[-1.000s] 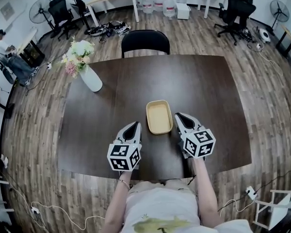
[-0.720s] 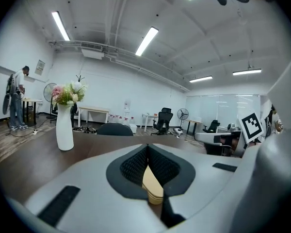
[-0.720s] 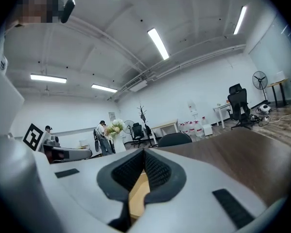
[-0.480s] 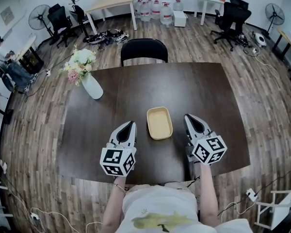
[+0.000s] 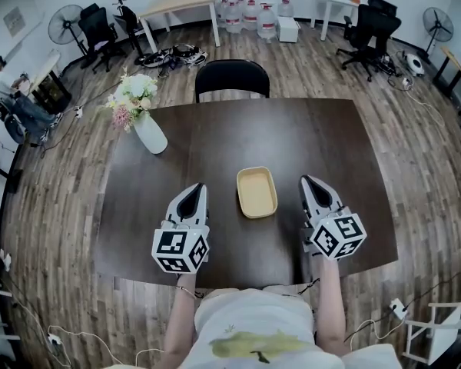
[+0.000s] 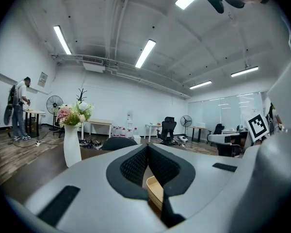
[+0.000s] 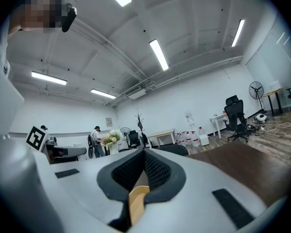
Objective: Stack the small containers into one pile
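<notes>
One shallow tan rectangular container (image 5: 257, 192) sits on the dark desk (image 5: 215, 137), its long axis pointing away from us. Our left hand-held gripper (image 5: 194, 193) and right hand-held gripper (image 5: 310, 183) flank it, both clenched empty and about equally near.

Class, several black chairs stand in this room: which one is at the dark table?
The round-backed chair at the far edge of the dark table; the office chairs stand off at the room's far corners.

Container (image 5: 257, 192), perhaps several nested, on table (image 5: 215, 133)
</notes>
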A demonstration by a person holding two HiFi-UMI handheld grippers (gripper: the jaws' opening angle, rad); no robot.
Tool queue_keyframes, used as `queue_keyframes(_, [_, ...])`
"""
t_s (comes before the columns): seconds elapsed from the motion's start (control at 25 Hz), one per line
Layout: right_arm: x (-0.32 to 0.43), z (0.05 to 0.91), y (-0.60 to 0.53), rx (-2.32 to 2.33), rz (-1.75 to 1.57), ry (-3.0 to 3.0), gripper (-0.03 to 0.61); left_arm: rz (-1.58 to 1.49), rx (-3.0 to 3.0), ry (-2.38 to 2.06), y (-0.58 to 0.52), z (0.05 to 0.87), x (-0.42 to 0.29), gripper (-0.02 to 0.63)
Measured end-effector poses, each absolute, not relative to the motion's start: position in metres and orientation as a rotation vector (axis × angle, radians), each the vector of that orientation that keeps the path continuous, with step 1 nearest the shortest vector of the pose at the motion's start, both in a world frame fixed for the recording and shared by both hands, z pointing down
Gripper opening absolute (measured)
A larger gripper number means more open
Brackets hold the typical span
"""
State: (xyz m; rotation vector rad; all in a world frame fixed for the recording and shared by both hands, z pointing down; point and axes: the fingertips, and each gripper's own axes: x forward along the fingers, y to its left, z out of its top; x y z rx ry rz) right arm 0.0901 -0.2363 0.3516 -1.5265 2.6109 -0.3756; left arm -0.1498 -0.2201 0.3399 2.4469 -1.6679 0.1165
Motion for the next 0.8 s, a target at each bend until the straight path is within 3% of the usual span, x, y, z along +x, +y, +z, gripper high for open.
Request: queue_keyframes(0.8, [0.092,0.357,-0.229,-1.564,-0.354,2.615,0.021,0.096,2.412,-1.705,-0.21,0.342,-0.166,0.025])
